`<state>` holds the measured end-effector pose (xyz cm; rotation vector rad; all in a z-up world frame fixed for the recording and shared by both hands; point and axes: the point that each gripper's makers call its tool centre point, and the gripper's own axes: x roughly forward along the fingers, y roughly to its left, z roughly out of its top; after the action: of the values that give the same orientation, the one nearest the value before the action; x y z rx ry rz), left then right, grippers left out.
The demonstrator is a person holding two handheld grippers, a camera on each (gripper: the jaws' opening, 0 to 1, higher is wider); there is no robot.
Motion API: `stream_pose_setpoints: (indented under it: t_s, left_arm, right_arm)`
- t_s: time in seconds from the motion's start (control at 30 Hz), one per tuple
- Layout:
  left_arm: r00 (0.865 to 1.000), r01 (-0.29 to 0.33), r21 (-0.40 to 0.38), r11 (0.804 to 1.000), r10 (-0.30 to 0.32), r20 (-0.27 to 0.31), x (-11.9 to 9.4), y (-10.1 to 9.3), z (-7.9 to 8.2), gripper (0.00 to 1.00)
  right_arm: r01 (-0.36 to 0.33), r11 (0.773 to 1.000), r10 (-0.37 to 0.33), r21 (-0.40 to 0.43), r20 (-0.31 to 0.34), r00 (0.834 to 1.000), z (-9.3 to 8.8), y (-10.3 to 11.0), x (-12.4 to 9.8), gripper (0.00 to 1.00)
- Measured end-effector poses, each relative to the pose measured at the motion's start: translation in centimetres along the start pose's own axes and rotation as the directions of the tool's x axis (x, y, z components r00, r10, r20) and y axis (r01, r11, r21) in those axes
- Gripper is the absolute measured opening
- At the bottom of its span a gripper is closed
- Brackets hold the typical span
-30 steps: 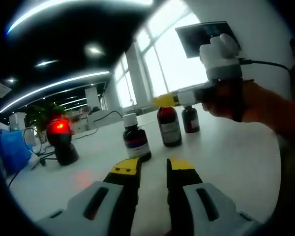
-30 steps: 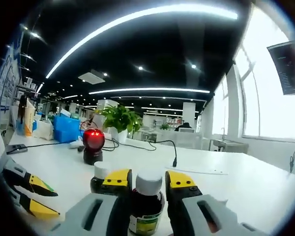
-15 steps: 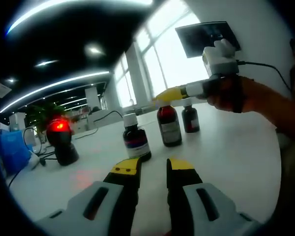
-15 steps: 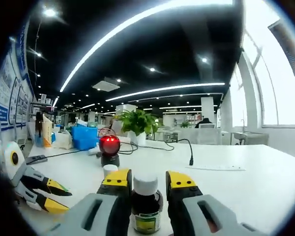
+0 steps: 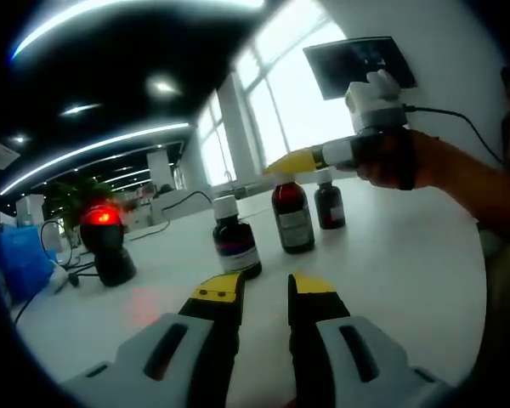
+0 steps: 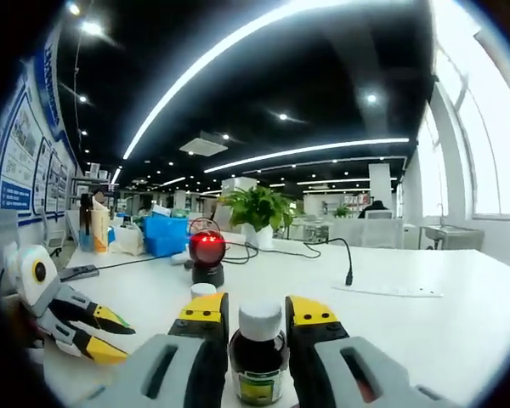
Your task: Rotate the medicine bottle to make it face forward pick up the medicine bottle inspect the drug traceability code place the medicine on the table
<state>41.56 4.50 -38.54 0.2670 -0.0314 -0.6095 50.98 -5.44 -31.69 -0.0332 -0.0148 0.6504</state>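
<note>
Brown glass is showing between the yellow-tipped fingers of the right gripper (image 6: pixel 255 321), which are pinching the middle bottle (image 6: pixel 260 355) below its white cap; whether it is clear of the white worktop (image 6: pixel 425 323) I cannot tell. By my judgement the pick-up step is running; next comes turning the label toward the red-lit scanner (image 6: pixel 207 255). The left gripper (image 5: pixel 264 287) is waiting, fingers spread around nothing, facing the near bottle (image 5: pixel 235 239). Another bottle (image 5: pixel 328 202) is standing close beyond, crowding any swing.
</note>
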Motion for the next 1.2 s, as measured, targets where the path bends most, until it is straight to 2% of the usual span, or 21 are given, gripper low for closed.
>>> stream_pose_setpoints:
  t_s: [0.33,0.77,1.2]
  left_arm:
    - [1.0,-0.001,0.002,1.0,0.001,-0.001,0.01,0.02,-0.04,0.14]
    - [1.0,-0.001,0.004,1.0,0.001,-0.003,0.06,0.03,-0.09,0.14]
    - [1.0,0.001,0.003,1.0,-0.001,-0.003,0.09,0.0,-0.11,0.14]
  right_arm:
    - [-0.02,1.0,0.02,-0.009,-0.018,1.0,-0.74,0.06,0.13,0.18]
    - [0.017,0.999,-0.018,-0.031,-0.016,1.0,-0.81,0.02,0.29,0.17]
    - [0.085,0.994,-0.087,-0.076,-0.024,0.996,-0.86,0.09,0.34,0.17]
